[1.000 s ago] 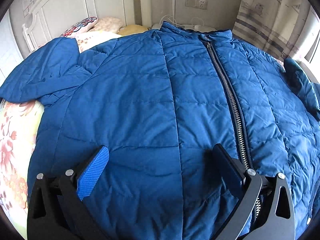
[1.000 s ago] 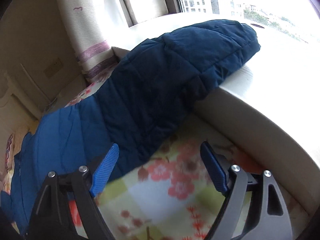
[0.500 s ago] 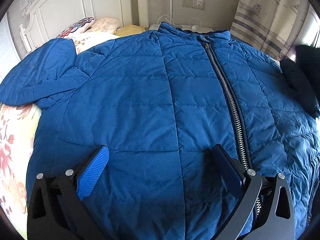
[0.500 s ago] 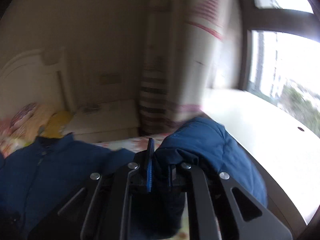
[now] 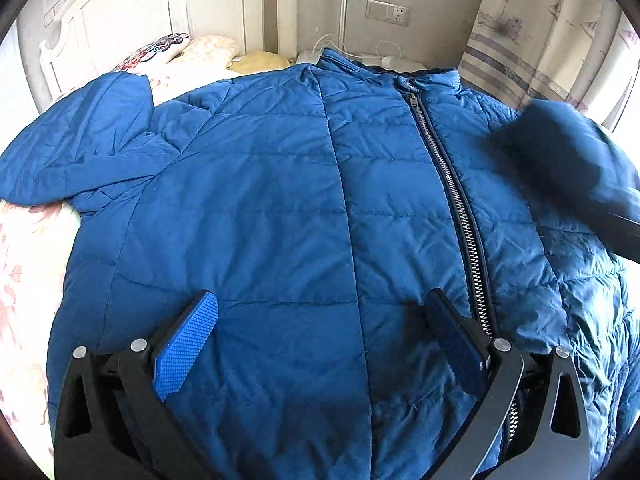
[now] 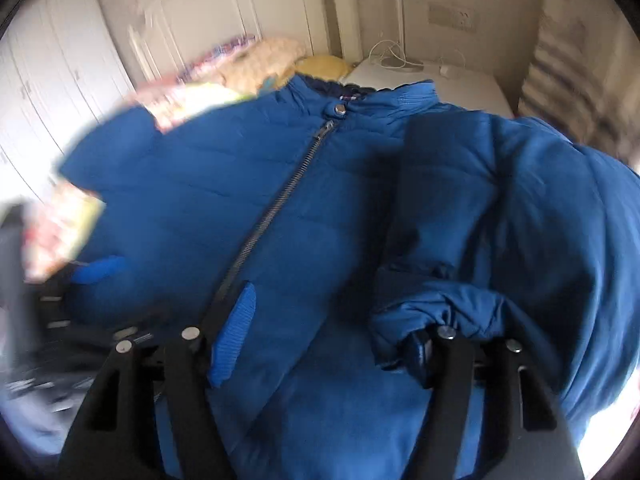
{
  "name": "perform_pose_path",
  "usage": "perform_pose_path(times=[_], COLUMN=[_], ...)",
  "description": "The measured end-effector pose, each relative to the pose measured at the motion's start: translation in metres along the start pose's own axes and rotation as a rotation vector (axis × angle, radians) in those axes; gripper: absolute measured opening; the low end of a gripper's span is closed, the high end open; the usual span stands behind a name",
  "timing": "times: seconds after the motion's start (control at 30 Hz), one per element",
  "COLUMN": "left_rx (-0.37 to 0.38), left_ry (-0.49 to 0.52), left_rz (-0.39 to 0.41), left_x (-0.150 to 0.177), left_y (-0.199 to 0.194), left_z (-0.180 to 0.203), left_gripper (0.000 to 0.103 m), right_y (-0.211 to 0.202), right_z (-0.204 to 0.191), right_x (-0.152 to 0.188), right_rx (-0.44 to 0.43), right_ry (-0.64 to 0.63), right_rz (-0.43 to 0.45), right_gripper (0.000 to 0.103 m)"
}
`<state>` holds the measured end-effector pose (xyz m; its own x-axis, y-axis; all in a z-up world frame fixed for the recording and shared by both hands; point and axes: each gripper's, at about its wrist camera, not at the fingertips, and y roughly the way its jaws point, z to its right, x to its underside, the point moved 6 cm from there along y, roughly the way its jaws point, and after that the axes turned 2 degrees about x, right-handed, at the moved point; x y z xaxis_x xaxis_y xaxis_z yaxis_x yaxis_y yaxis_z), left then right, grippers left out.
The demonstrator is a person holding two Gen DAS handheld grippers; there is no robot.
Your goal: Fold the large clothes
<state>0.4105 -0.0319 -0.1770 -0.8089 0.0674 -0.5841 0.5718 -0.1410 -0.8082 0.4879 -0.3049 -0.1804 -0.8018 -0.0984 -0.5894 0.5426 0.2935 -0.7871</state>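
**Left wrist and right wrist views: jacket flat on bed, right sleeve brought over chest**

Left wrist view, nearest: the left gripper (image 5: 320, 344) hovers over the lower front of the blue quilted jacket (image 5: 260, 208), its two fingers spread wide apart with nothing pinched between them. The blue ribbed pad (image 5: 186, 350) sits left; the opposite finger lies just beside the zipper (image 5: 452, 184).

Right wrist view, nearest: the right gripper (image 6: 332, 344) is over the jacket's chest. Its jaws are opening. The sleeve cuff (image 6: 436, 312) is bunched against the right-hand finger and drapes over it; the left-hand pad (image 6: 234, 340) stands clear of the cloth. Whether the cuff is caught on the finger cannot be told.

Middle distance: the jacket lies front up on the floral bedsheet (image 5: 24, 264), zipped closed up to the collar (image 5: 384, 72). The right sleeve (image 6: 480, 184) is folded in across the chest, right of the zipper. In the left wrist view this sleeve shows as a dark blurred mass at the right edge. The left sleeve (image 5: 80, 140) lies out to the side, bent, on the sheet.

Far: pillows (image 5: 200, 48) at the white headboard (image 5: 132, 12), a nightstand with cables (image 6: 432, 76), a wall socket (image 5: 388, 12) and a striped curtain (image 5: 540, 40).
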Motion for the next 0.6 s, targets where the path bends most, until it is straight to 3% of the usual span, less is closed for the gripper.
perform_pose_path(times=[0.2, 0.3, 0.4, 0.5, 0.57, 0.6], left_rx=[-0.029, 0.031, 0.161, 0.282, 0.345, 0.339], left_ry=[0.044, 0.144, 0.231, 0.289, 0.332, 0.358], left_rz=[0.033, 0.101, 0.121, 0.098, 0.063, 0.043], left_x=[-0.005, -0.018, -0.029, -0.032, -0.033, -0.030], left_y=[-0.013, -0.040, -0.066, -0.081, -0.081, -0.074], left_z=[0.016, 0.062, 0.120, 0.167, 0.194, 0.204], left_gripper=[0.098, 0.098, 0.098, 0.098, 0.098, 0.098], right_y=[-0.092, -0.099, -0.096, -0.107, -0.113, -0.117], right_z=[0.018, 0.030, 0.035, 0.020, 0.001, -0.002], right_x=[0.065, 0.111, 0.142, 0.145, 0.152, 0.155], right_rx=[-0.066, -0.033, -0.048, 0.022, 0.145, 0.199], right_ry=[0.105, 0.170, 0.197, 0.121, -0.009, -0.029], right_rz=[0.131, 0.112, 0.134, 0.172, 0.193, 0.214], right_gripper=[0.072, 0.070, 0.070, 0.072, 0.073, 0.072])
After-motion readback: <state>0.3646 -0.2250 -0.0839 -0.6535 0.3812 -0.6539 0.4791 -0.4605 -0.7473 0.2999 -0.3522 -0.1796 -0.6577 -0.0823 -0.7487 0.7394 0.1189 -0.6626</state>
